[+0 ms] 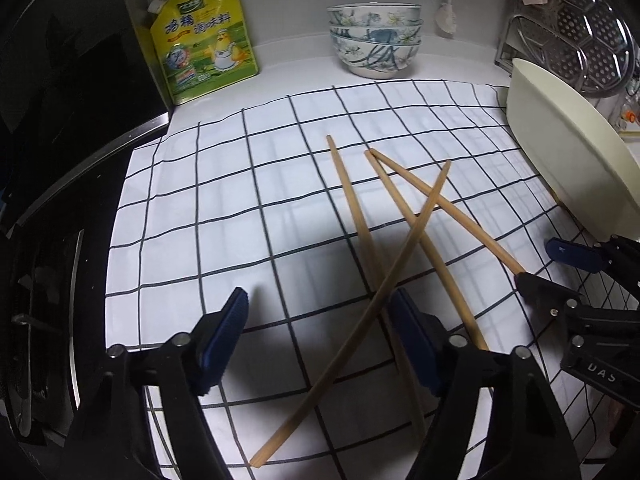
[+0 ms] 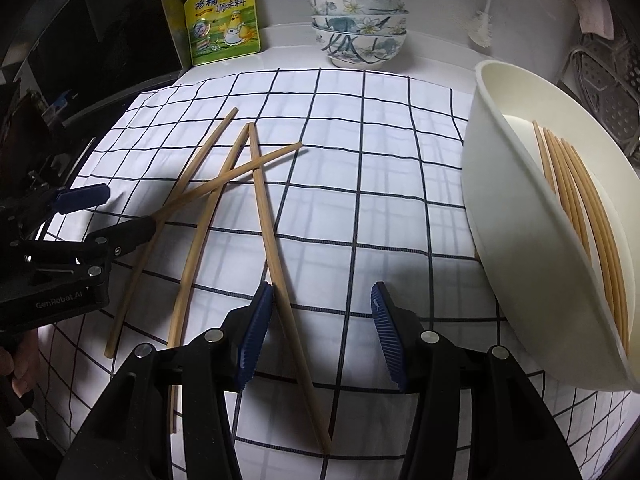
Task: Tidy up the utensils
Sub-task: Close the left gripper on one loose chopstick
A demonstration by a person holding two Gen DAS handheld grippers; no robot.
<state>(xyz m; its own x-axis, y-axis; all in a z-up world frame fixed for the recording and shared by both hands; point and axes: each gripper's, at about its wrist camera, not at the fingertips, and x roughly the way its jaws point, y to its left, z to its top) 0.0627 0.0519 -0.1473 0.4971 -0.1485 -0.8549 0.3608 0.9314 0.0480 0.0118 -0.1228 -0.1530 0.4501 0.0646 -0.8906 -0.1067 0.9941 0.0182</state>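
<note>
Several wooden chopsticks (image 1: 396,216) lie crossed on a white checked cloth (image 1: 248,184); they also show in the right wrist view (image 2: 224,184). A cream oval tub (image 2: 520,216) at the right holds several more chopsticks (image 2: 576,200). My left gripper (image 1: 320,324) is open just above the cloth, a crossing chopstick between its fingers. My right gripper (image 2: 320,316) is open, its left pad (image 2: 256,332) beside one chopstick (image 2: 280,280). The right gripper also shows in the left wrist view (image 1: 560,268), and the left gripper in the right wrist view (image 2: 108,212).
Stacked patterned bowls (image 1: 376,40) and a yellow seasoning pouch (image 1: 204,40) stand at the back. A black stove (image 1: 60,160) borders the cloth on the left. A metal steamer rack (image 1: 592,40) stands behind the tub (image 1: 568,152).
</note>
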